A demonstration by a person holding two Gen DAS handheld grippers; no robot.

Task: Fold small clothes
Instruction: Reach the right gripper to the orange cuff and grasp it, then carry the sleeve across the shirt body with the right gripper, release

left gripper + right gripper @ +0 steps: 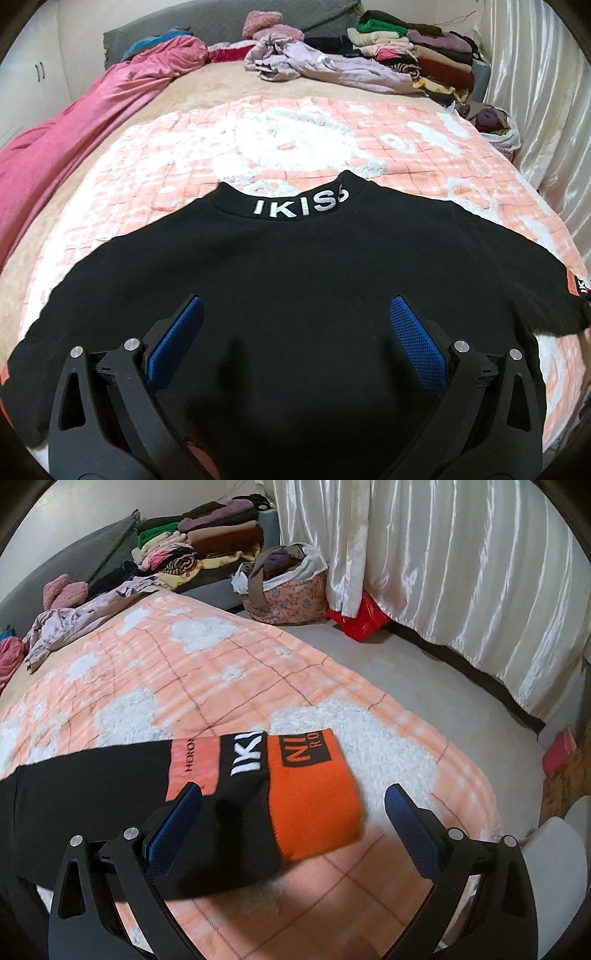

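Note:
A black sweatshirt (295,280) lies flat on the peach and white blanket (177,155), collar with white lettering (301,203) pointing away. My left gripper (295,325) is open and empty, hovering over the shirt's body. In the right wrist view the shirt's sleeve (229,797) lies across the blanket (207,672) with its orange cuff (314,805) at the end. My right gripper (293,812) is open, its jaws on either side of the sleeve end just above it.
A pink cover (74,122) lies along the left of the bed. Loose lilac clothes (317,62) and stacked folded clothes (417,51) sit at the far end. A floral bag (291,587), a red bag (360,618) and white curtains (461,572) stand right of the bed.

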